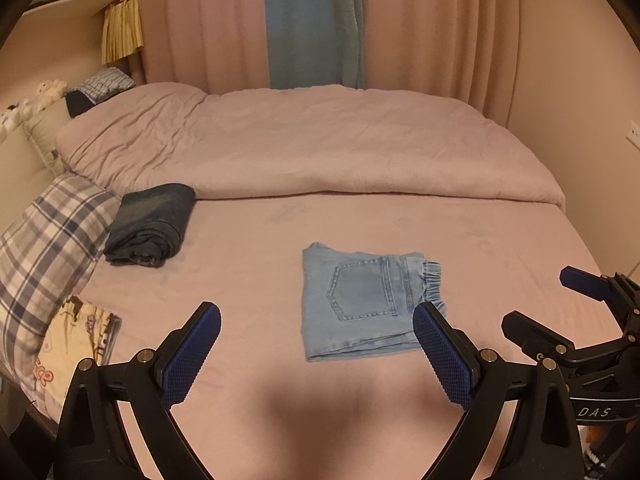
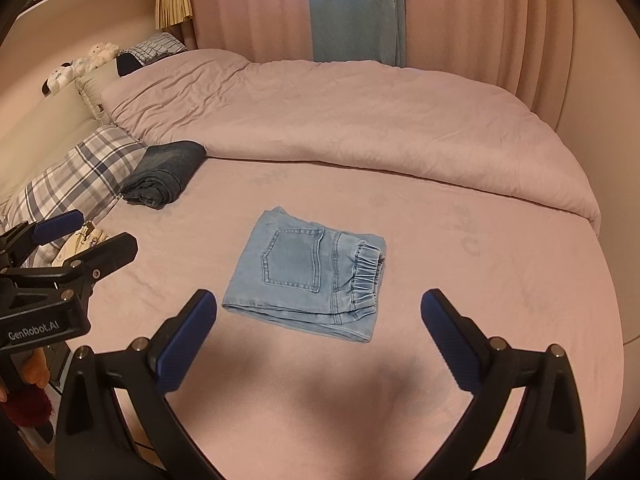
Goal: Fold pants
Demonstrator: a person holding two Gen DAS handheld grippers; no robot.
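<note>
Light blue jeans (image 1: 360, 300) lie folded into a compact square on the pink bed sheet (image 1: 248, 248), back pocket up, elastic waistband to the right. They also show in the right wrist view (image 2: 308, 272). My left gripper (image 1: 318, 320) is open and empty, held above the sheet just in front of the jeans, its right finger overlapping their near right corner in view. My right gripper (image 2: 320, 308) is open and empty, just in front of the jeans. Each gripper also shows in the other's view: the right (image 1: 536, 300), the left (image 2: 88, 228).
Folded dark blue jeans (image 1: 154, 224) lie at the left, beside a plaid pillow (image 1: 48, 248). A pink duvet (image 1: 320, 144) covers the far half of the bed. Curtains (image 1: 400, 20) hang behind. A printed cushion (image 1: 76, 340) sits at the near left edge.
</note>
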